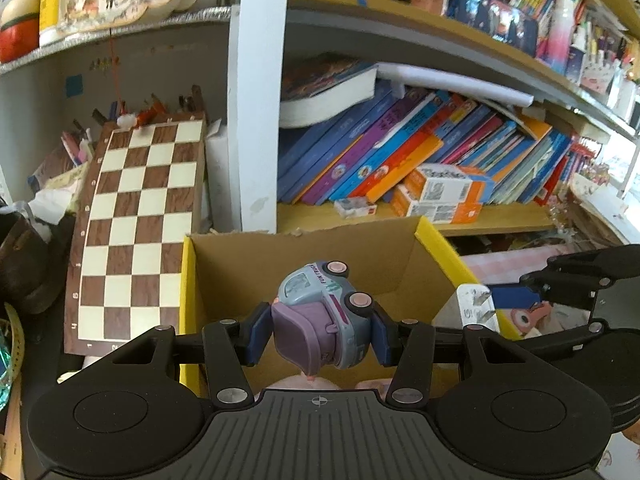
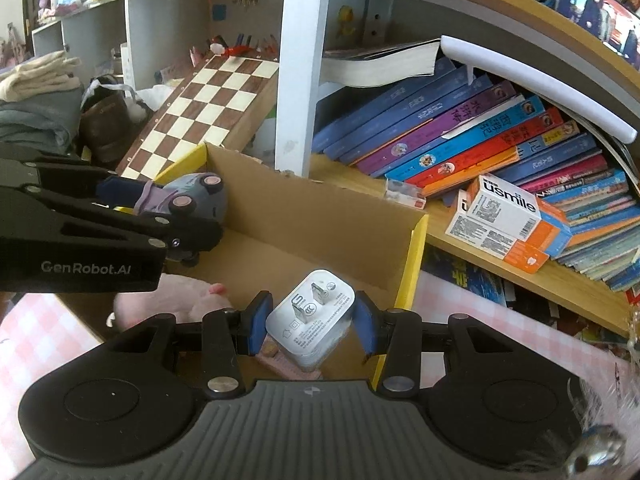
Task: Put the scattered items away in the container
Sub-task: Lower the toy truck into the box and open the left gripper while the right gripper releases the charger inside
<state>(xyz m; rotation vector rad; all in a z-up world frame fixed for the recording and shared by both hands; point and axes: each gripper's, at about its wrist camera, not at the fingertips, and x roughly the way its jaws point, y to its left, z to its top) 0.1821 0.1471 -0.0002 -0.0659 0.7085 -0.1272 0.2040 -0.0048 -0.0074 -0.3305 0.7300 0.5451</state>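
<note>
Holding a small grey-blue toy car (image 1: 324,312), the left gripper (image 1: 320,336) has its blue pads closed against the car's two sides; car is tipped wheels-up, nose pointing away from the camera. Gripper and car hang over the open cardboard box (image 1: 224,276), near its left, yellow-edged wall, clear of the box floor. Right gripper (image 2: 310,320) is clamped on a white plug adapter (image 2: 312,312), prongs facing up toward the camera, pads pressing both flanks. It sits over the near right part of the same box, just inside the right yellow rim. A pink soft item (image 2: 160,304) lies in the box below and between the two grippers; its full shape is hidden. Key relation: both held things are already above the box opening, box floor straight below each, left load nearer the left wall, right load nearer the right rim. Judgement: each release calls only for a short drop, minding the pink item beneath.
</note>
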